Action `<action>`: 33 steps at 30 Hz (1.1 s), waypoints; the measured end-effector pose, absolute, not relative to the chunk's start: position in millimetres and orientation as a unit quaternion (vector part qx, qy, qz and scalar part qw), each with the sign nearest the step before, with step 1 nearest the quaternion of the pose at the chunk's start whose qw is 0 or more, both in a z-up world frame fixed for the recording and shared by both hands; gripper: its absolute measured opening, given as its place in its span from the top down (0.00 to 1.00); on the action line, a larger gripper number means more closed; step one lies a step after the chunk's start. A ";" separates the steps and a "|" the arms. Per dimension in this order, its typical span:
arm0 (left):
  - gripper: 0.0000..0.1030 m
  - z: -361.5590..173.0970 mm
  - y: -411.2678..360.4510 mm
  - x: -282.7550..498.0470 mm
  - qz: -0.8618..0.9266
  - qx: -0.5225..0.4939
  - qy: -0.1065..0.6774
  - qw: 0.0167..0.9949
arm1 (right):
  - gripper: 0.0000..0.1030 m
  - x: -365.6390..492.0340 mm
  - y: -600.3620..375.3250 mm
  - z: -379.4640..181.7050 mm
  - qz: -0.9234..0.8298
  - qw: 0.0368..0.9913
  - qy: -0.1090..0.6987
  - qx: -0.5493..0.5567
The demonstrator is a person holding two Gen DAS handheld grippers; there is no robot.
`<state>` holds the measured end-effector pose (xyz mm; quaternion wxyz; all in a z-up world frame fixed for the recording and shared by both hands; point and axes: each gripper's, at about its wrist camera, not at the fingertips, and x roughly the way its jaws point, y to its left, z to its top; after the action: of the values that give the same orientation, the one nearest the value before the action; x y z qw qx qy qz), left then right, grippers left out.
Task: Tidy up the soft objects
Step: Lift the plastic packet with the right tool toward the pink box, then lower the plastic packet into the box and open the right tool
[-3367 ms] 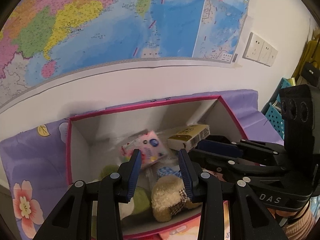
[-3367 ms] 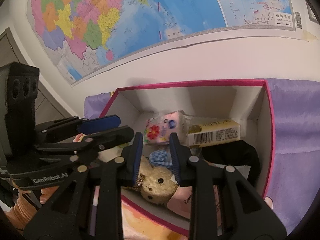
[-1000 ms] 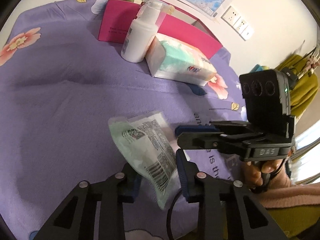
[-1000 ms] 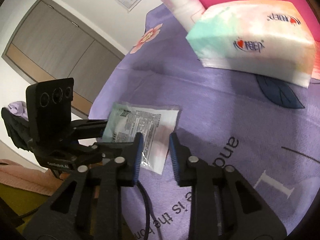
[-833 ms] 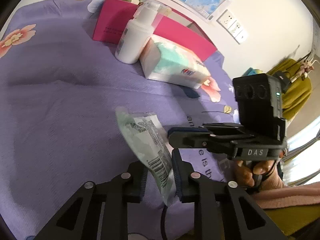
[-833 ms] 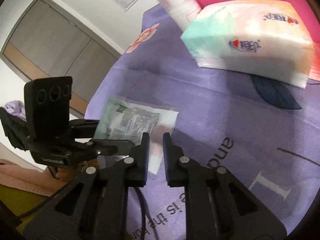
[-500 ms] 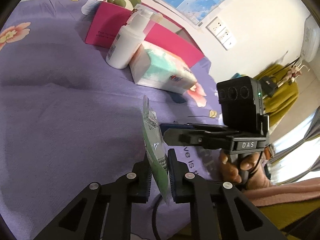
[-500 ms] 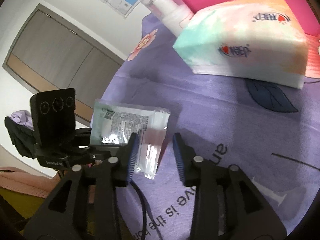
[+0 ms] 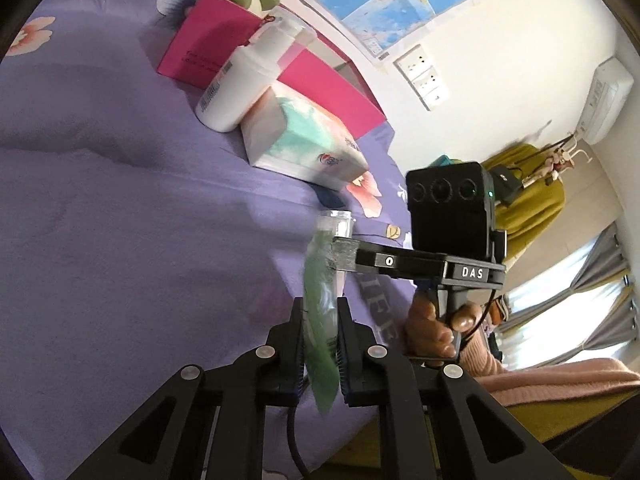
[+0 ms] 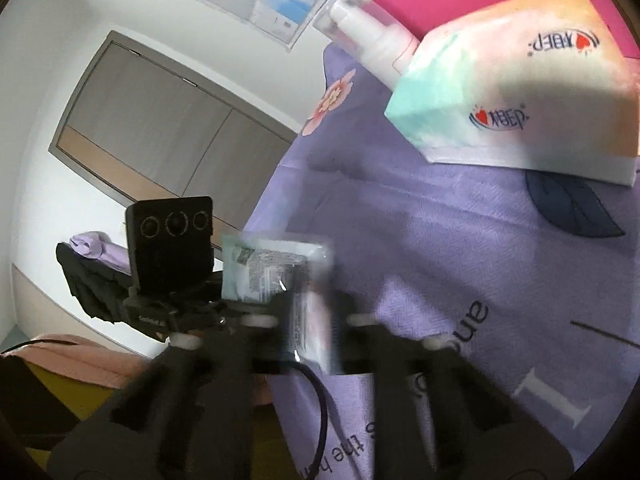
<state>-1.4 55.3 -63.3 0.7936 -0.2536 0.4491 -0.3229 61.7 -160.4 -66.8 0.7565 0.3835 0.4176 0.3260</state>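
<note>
My left gripper [image 9: 320,344] pinches the green-and-clear plastic packet [image 9: 320,304] edge-on above the purple bedsheet [image 9: 120,240], my right gripper [image 9: 344,256], jaws just closing, clamps its top corner, tissue pack [image 9: 304,148] and pink box [image 9: 224,56] well beyond.

left wrist: bright daylight from window [image 9: 576,312] at right, soft shadows on purple sheet [image 9: 120,240] | right wrist: dimmer, right gripper [image 10: 308,320] and packet [image 10: 280,280] motion-blurred | both: fisheye bending, dark corner vignette
</note>
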 end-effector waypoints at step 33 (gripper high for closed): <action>0.68 68.5 11.9 119.1 -0.264 -0.095 0.360 0.890 | 0.97 100.8 -250.3 73.9 0.167 0.902 0.287 0.276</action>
<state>119.1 11.9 68.5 0.8899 -0.0954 0.3599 -0.2636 100.8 -250.3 73.9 0.9020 0.2764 0.2867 0.1669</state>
